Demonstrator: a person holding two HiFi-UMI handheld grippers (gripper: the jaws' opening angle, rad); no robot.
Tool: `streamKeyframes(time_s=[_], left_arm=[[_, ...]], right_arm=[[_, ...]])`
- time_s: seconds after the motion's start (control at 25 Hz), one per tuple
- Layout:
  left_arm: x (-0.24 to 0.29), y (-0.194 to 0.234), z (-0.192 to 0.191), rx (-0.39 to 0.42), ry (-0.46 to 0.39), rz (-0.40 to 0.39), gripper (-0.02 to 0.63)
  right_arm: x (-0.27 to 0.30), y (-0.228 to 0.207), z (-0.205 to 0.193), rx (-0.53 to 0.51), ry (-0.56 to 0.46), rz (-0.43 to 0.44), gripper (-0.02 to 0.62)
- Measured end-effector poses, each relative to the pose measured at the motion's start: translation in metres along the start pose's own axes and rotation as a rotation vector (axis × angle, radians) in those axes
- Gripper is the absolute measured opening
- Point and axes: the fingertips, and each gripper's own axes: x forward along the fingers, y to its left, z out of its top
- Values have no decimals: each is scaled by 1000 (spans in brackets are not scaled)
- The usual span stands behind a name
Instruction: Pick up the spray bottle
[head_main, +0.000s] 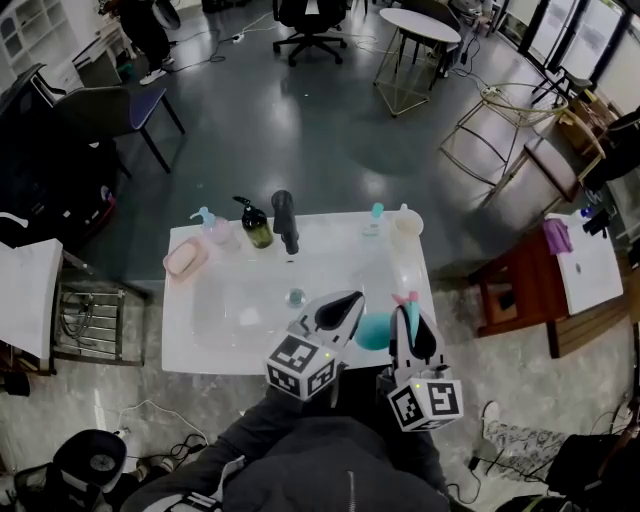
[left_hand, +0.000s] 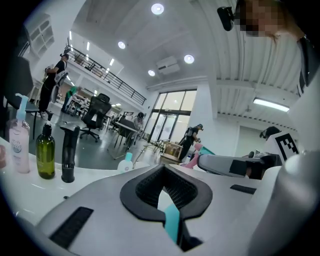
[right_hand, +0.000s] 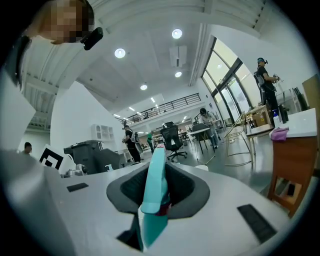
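The teal spray bottle (head_main: 373, 332) with a pink nozzle tip hangs over the table's near right part, between my two grippers. My right gripper (head_main: 405, 308) is shut on its head. In the right gripper view the teal head (right_hand: 155, 195) fills the gap between the jaws of the right gripper (right_hand: 159, 160). My left gripper (head_main: 345, 300) sits just left of the bottle, jaws together and nothing held. In the left gripper view the tips of the left gripper (left_hand: 162, 170) meet, and a teal strip shows through the slit behind them.
On the white table (head_main: 200, 350), along the far edge, stand a clear pump bottle (head_main: 212, 228), an olive bottle (head_main: 256, 228), a black bottle (head_main: 286, 222), a small teal-capped bottle (head_main: 374, 222) and a white cup (head_main: 406, 222). A pink dish (head_main: 186, 258) lies at the left.
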Motion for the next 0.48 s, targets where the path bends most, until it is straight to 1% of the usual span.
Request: streamKeyframes(time_s=[0.24, 0.48], left_arm=[[-3, 8, -2, -14, 2, 23, 6], [-3, 12, 0, -9, 3, 20, 6]], right_arm=[[3, 5, -4, 2, 11, 16, 78], [9, 10, -5, 16, 15, 30, 78]])
